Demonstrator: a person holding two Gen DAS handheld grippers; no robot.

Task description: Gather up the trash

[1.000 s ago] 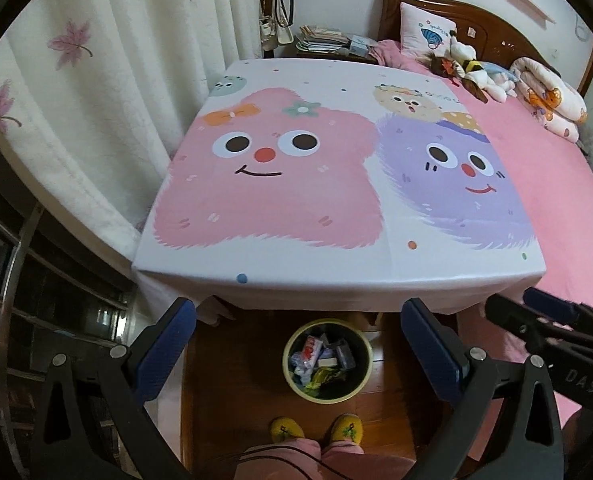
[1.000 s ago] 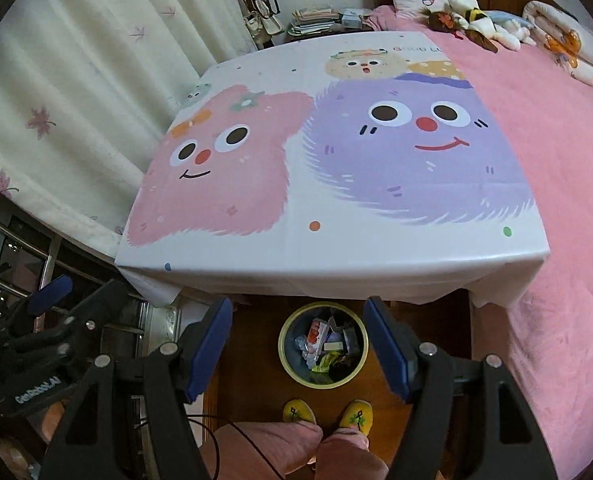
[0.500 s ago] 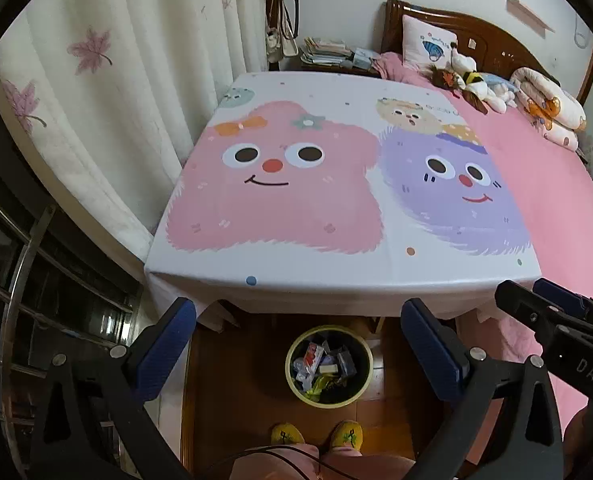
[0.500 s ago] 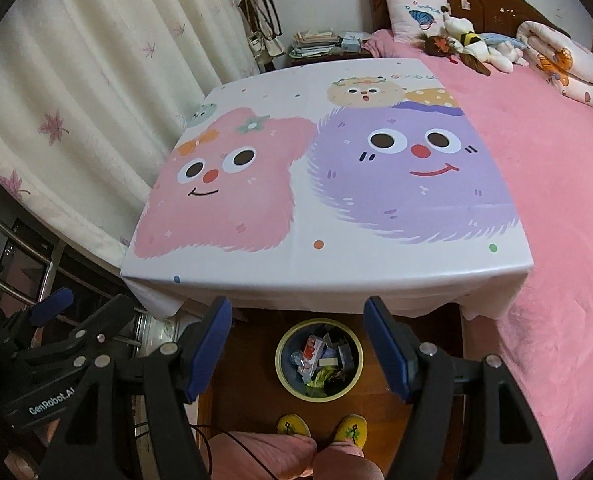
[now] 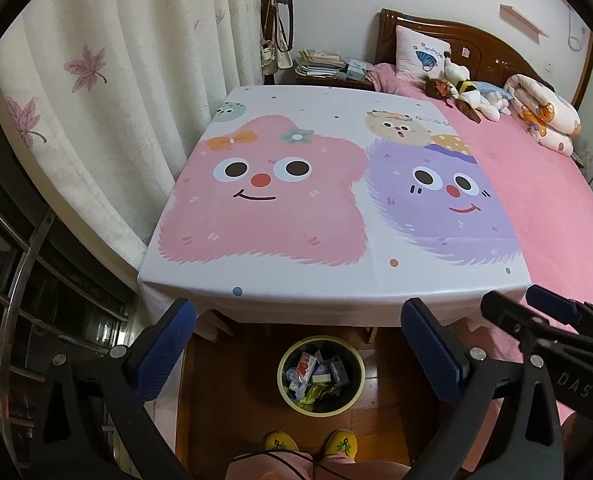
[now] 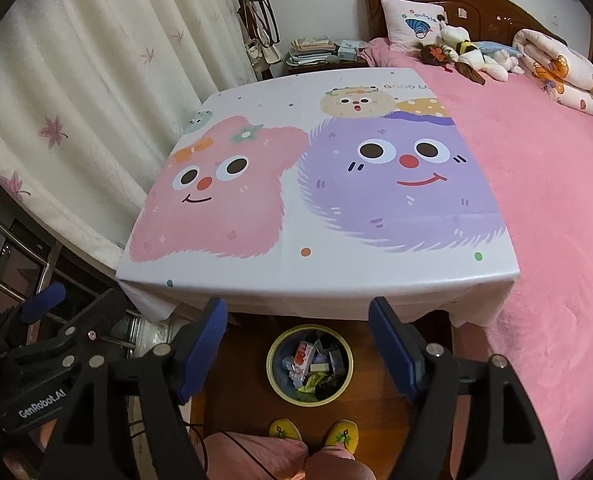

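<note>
Bedroom floorboards of dark wood fill the foreground, where a person in pink trousers and yellow slippers (image 6: 312,432) stands facing a cloth-draped table. Just ahead of the slippers, at the table's near edge, sits a round yellow-rimmed bin (image 6: 309,363) already loaded with wrappers and packets (image 6: 304,354), the trash this job is about.

Both tools hang above it, tilted steeply downward. The right gripper (image 6: 298,346) frames the bin with its blue pads; its jaws have just been opening and now stand wide with nothing between them. The left gripper (image 5: 298,348) is likewise spread wide and empty. Compared with a second ago, both cameras take in more of the far wall and headboard, as if the hands had tipped up and back a little from the bin.

Beyond, the tablecloth (image 5: 336,280), printed with a pink and a purple cartoon face, shows no litter on it. That, with the right jaws parting over a filled bin, suggests the last piece has been dropped and the collecting is at or near its end.

Farther off lie a pink bed (image 5: 536,184) with soft toys (image 5: 468,94) and a leaf-patterned curtain (image 5: 96,120).
</note>
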